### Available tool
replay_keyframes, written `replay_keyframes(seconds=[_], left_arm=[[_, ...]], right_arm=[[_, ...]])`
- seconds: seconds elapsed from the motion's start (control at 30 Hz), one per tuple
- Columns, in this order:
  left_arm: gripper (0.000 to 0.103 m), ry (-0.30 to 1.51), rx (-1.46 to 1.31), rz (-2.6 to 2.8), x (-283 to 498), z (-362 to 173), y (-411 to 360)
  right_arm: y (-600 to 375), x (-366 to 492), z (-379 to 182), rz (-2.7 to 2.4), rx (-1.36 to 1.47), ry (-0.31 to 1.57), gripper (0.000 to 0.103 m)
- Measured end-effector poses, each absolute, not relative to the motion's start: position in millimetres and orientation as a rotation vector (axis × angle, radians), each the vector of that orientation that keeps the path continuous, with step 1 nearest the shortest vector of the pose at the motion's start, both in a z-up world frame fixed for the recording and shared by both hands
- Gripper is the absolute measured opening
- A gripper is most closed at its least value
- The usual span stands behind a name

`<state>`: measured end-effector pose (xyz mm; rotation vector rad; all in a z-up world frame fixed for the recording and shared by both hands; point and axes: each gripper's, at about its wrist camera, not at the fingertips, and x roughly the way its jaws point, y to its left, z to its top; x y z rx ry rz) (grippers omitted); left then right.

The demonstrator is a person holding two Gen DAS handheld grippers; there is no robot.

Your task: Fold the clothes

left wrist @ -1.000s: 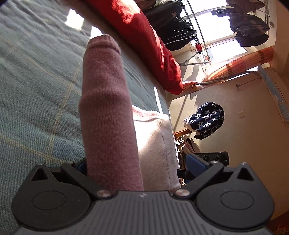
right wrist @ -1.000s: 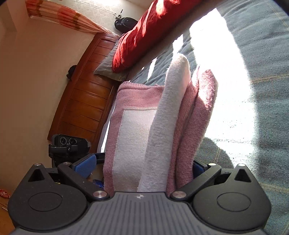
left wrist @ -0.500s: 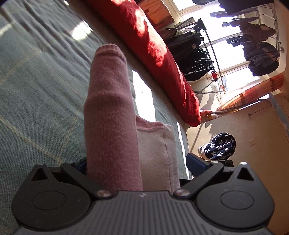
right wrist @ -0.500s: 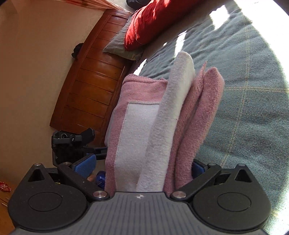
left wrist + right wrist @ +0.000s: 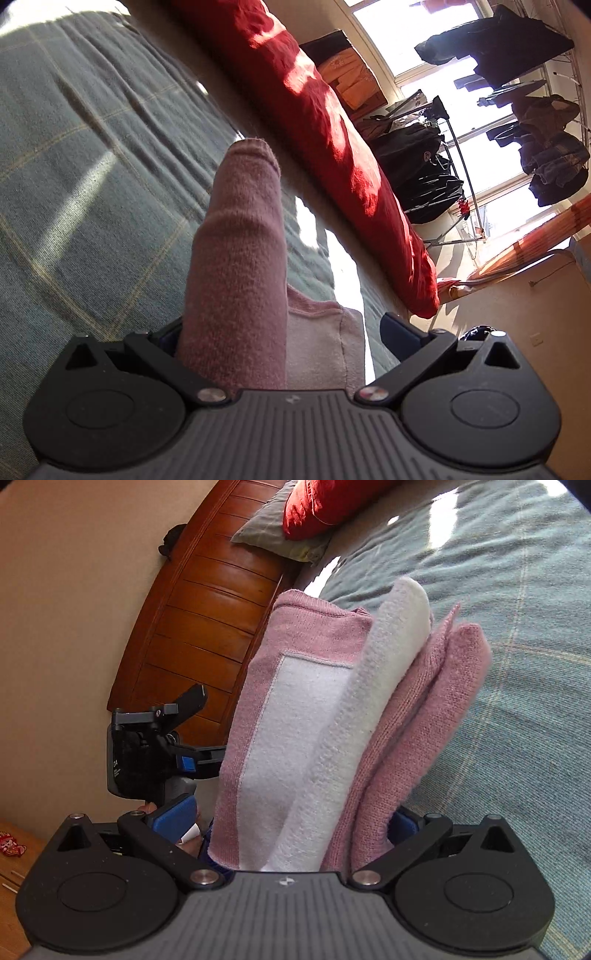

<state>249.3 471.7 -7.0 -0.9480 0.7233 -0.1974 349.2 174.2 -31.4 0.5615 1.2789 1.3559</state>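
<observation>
A folded pink garment [image 5: 240,258] with white panels stands up between the fingers of my left gripper [image 5: 280,332], which is shut on its edge; the fingertips are hidden behind the cloth. Across from it, my right gripper [image 5: 295,812] is shut on several bunched layers of the same pink and white garment [image 5: 332,709]. The left gripper [image 5: 147,746] shows in the right wrist view, holding the far side of the cloth. Both hold it above the grey-green checked bedspread [image 5: 92,166].
A long red pillow [image 5: 325,129] lies along the bed's far side, with a grey pillow [image 5: 273,535] beneath its end by the wooden headboard [image 5: 199,627]. A drying rack with dark clothes [image 5: 424,173] stands by the bright window. Bedspread [image 5: 517,664] stretches to the right.
Both grippers have swung with the garment still in them. The headboard and the left gripper now sit higher and larger in the right view; the window fills more of the left view.
</observation>
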Motion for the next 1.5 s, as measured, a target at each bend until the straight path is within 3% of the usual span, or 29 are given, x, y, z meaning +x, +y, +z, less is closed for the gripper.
replay_keyframes(seconds=[0.4,0.7,0.83,0.97,1.03,1.37,1.5], left_arm=[[0.101,0.730,-0.980,-0.100,262,-39,534],[0.101,0.681,-0.940,0.104,238,-43,556],[0.102,0.661,-0.896,0.037,227,-23,540],[0.102,0.698,-0.825,-0.072,237,-15,509],[0.102,0.716,-0.814,-0.102,246,-16,500],[0.102,0.748,-0.857,-0.077,259,-57,508],[0.102,0.762,-0.830,-0.057,258,-49,503]], right_arm=[[229,339,-57,1.371,0.562,1.291,0.103],[203,334,-71,1.311,0.455,1.324,0.103],[169,332,-52,1.265,0.358,1.220,0.103],[147,324,-17,1.315,0.306,0.991,0.103],[171,327,-2,1.389,0.305,0.945,0.103],[203,297,-51,1.515,0.127,0.976,0.103],[199,295,-39,1.482,0.117,0.970,0.103]])
